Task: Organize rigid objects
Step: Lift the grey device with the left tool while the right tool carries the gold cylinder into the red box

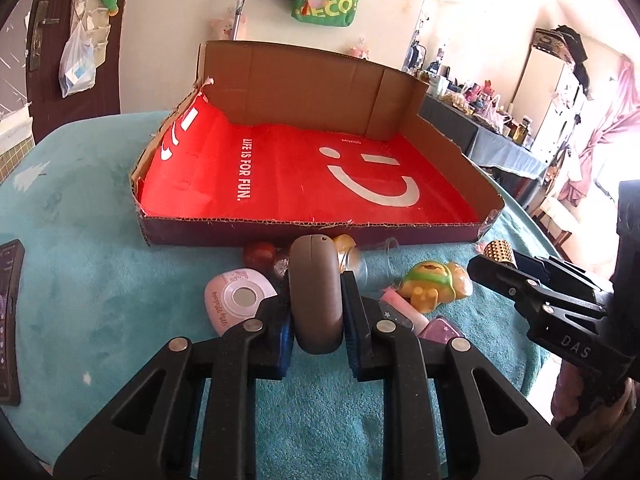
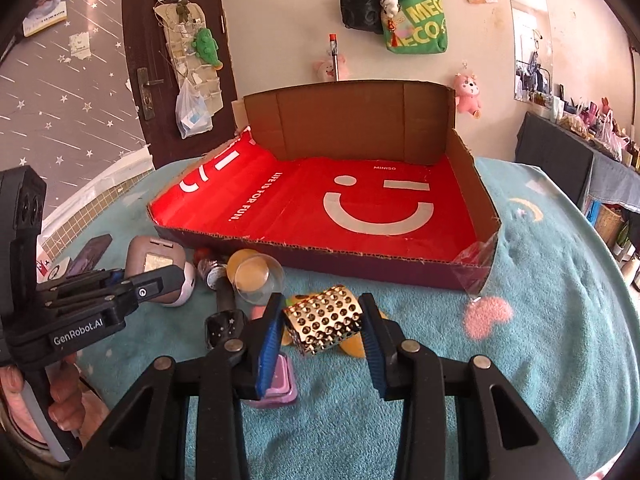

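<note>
Left gripper (image 1: 318, 312) clamped on the grey case (image 1: 316, 292), held just in front of the box's (image 1: 280, 232) near wall, above the blanket (image 1: 100, 280). Right gripper (image 2: 322, 322) clamped on the gold studded cylinder (image 2: 324, 318), tilted, near the front wall's middle. Loose items lie on the blanket along that wall: yellow toy (image 1: 436, 286), pink disc (image 1: 236, 300), clear cup (image 2: 256, 276).

A lived-in home bedroom: a teal fleece blanket (image 2: 520, 340) covers the surface, plush toys (image 2: 468, 92) and a green tote bag (image 2: 420, 28) hang on the wall beside a dark door (image 2: 140, 60).
</note>
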Action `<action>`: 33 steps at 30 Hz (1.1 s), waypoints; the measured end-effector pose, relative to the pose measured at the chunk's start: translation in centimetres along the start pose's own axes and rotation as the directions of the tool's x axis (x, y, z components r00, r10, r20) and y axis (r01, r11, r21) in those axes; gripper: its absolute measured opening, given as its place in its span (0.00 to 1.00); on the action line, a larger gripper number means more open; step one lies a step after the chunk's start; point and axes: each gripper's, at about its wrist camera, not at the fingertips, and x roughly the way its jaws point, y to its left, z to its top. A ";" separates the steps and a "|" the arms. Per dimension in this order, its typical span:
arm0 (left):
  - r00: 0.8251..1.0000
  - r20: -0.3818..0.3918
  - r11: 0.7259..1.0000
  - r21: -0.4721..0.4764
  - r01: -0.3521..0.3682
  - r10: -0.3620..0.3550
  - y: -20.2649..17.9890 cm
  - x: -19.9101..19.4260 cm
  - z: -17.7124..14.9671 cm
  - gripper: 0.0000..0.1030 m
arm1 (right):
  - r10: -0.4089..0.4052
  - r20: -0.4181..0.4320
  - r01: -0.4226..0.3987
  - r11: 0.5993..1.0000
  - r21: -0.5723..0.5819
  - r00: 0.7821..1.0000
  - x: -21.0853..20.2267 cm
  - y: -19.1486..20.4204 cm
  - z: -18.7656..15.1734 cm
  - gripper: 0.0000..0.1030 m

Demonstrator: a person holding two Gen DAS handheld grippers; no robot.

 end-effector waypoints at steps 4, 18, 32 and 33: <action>1.000 0.010 1.000 0.016 -0.001 0.001 -0.2 0.0 0.8 0.18 | -0.007 0.013 0.007 1.000 -0.015 1.000 0.0 0.1 0.9 0.38; 0.995 0.090 0.994 0.098 -0.053 0.044 -0.5 -0.5 5.0 0.18 | -0.004 0.045 0.006 0.999 -0.037 0.999 0.4 -0.2 4.7 0.38; 0.991 0.106 0.989 0.109 -0.097 0.085 0.7 2.6 8.7 0.18 | -0.007 0.005 0.007 1.000 0.028 1.000 4.0 -2.3 8.3 0.39; 0.991 0.103 0.990 0.107 -0.096 0.085 0.9 2.9 8.9 0.18 | -0.011 0.000 0.011 1.000 0.029 1.000 4.4 -2.4 8.3 0.39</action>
